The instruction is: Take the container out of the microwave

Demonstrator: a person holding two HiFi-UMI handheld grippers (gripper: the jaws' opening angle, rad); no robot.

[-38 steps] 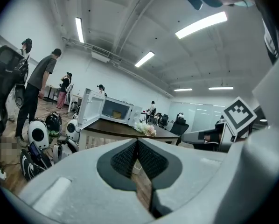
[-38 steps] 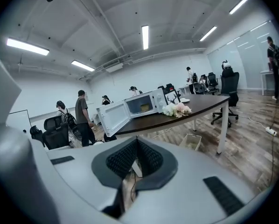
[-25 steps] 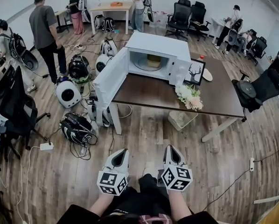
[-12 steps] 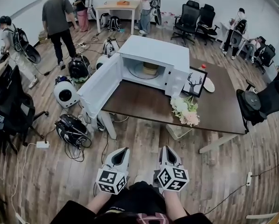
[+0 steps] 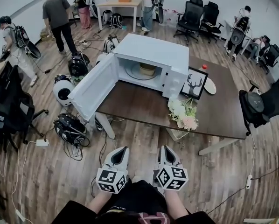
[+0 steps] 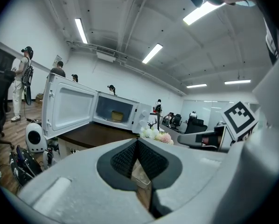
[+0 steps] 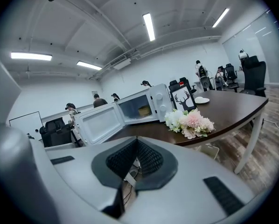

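Microwave (image 5: 149, 62) is closer now, door open, container (image 5: 147, 69) inside, but left tool (image 5: 123, 150) and right tool (image 5: 163, 149) are both closed up, empty, well short.

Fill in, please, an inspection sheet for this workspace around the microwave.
Surface: dark brown wooden table, largely bare.
Job's things: white box-shaped microwave, door swung wide open; tan round container inside.
Clutter: pink and white flower bunch, black-framed deer picture, white plate, all right of the microwave.
Grippers: left tool and right tool both shut, empty, short of the table.
Cables: white power strip with cords on the floor at left.
Surroundings: black office chairs, several people standing, wooden plank floor.
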